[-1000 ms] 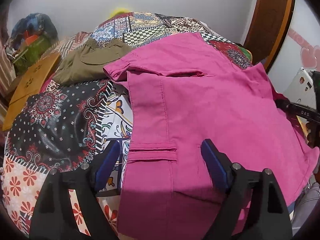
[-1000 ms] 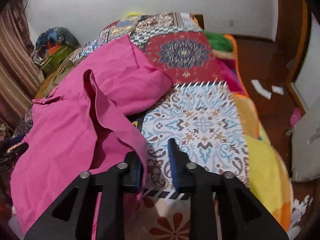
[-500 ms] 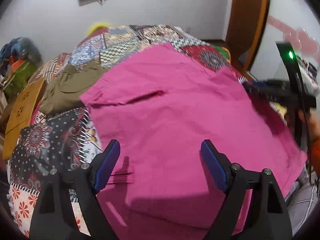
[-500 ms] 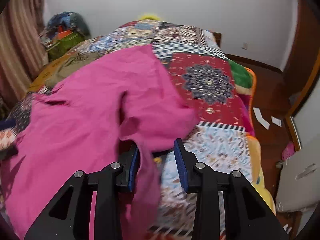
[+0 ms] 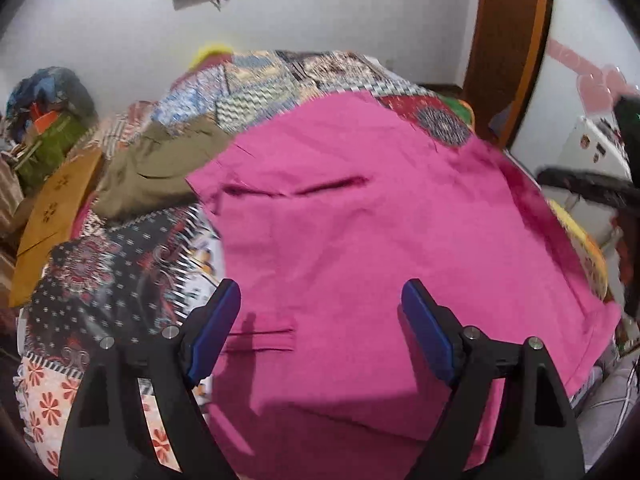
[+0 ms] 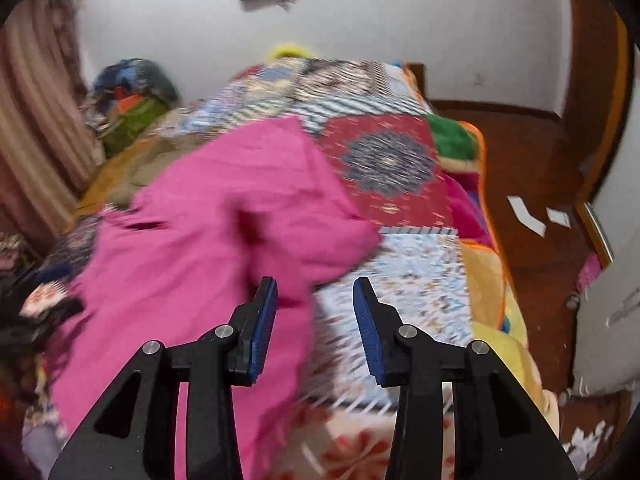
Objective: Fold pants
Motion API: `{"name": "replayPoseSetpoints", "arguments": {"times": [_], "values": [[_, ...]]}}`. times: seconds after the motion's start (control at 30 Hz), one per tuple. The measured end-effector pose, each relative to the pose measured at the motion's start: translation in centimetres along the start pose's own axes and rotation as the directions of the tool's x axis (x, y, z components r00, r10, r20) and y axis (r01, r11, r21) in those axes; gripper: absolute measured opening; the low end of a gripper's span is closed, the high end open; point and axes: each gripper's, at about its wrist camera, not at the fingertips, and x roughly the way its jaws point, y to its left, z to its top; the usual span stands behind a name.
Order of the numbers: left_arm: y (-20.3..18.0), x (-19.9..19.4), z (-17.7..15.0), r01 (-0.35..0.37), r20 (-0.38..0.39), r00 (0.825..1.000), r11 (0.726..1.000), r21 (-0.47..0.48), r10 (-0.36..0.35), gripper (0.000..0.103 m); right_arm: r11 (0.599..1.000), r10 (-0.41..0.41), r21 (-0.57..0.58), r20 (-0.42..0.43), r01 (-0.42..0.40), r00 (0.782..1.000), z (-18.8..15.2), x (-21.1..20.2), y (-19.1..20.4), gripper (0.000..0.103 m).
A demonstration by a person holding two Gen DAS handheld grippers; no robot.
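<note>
Pants cover quilt beside olive garment; left gripper wide apart, right gripper opening, empty.

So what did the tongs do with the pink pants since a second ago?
The right tongs had pinched the edge of the pink pants, carried it across the bed, and are opening now, letting go. The pants lie flatter. The left tongs stayed wide open above them, and the olive garment hasn't moved.
</note>
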Motion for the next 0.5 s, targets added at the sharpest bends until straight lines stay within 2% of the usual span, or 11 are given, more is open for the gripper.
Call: {"name": "replayPoseSetpoints", "arguments": {"times": [0.13, 0.27, 0.33, 0.47, 0.5], "values": [[1.6, -0.5, 0.4, -0.004, 0.006, 1.0, 0.998, -0.059, 0.004, 0.083, 0.995, 0.095, -0.007, -0.054, -0.095, 0.994, -1.4, 0.3, 2.3, 0.036], [2.0, -0.5, -0.5, 0.003, -0.017, 1.0, 0.997, -0.078, -0.004, 0.083, 0.994, 0.104, 0.0, -0.157, -0.106, 0.982, -3.4, 2.9, 3.1, 0.036], [2.1, -0.8, -1.1, -0.014, -0.02, 1.0, 0.997, -0.07, 0.012, 0.083, 0.988, 0.151, 0.048, -0.2, -0.144, 0.968, -4.0, 3.8, 2.8, 0.036], [2.4, -1.4, -1.9, -0.034, -0.016, 0.999, 0.997, -0.071, 0.033, 0.083, 0.959, 0.278, 0.107, -0.192, -0.261, 0.941, -3.9, 3.0, 2.4, 0.039], [2.6, -1.6, -2.0, -0.038, -0.014, 0.999, 0.996, -0.077, 0.037, 0.083, 0.96, 0.277, 0.096, -0.189, -0.263, 0.942, -3.9, 2.8, 2.8, 0.039]]}}
